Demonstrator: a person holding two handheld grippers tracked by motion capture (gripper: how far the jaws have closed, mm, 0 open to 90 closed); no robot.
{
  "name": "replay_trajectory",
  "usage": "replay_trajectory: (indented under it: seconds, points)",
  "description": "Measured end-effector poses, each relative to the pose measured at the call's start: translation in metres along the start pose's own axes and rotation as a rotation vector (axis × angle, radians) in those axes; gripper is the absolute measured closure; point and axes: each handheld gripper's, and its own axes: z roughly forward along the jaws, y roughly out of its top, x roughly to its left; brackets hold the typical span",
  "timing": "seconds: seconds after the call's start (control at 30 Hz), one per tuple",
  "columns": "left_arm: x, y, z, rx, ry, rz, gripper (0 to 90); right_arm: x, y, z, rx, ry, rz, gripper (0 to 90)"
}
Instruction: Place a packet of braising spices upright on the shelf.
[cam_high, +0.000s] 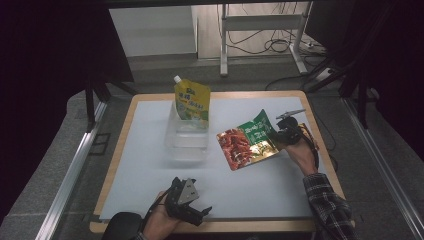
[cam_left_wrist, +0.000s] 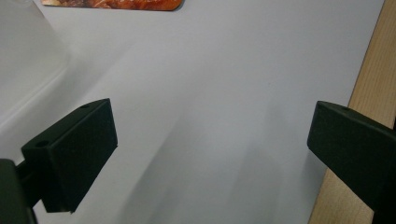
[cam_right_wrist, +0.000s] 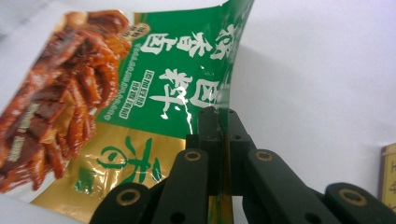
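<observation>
A flat snack pouch, green and gold with a picture of red-brown food, lies on the white mat with its right edge lifted. My right gripper is shut on that lifted edge; in the right gripper view the two jaws pinch the pouch at its gold and green border. A yellow spouted pouch stands upright in a clear plastic bin. My left gripper rests low near the table's front edge, open, with bare mat between its fingers.
The white mat covers a wooden table whose edge runs beside my left gripper. Something small and gold-coloured lies behind my right gripper. A metal stand and cables occupy the floor beyond the table.
</observation>
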Motion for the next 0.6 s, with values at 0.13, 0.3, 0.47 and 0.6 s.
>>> replay_trajectory:
  seconds: [0.13,0.3,0.47,0.6]
  points:
    - [0.000,0.000,0.000,0.001,0.001,-0.001,1.4,0.004,0.003,-0.007,-0.025,0.001,-0.027,88.6]
    - [0.001,0.000,0.000,-0.005,0.006,-0.002,1.5,0.006,0.007,-0.015,-0.058,0.012,-0.043,88.7]
    - [0.001,0.000,-0.001,-0.008,0.010,-0.003,1.6,0.009,0.013,-0.023,-0.079,0.034,-0.053,88.7]
    - [0.001,0.000,0.000,-0.009,0.011,-0.001,1.6,0.011,0.018,-0.030,-0.101,0.056,-0.054,88.7]
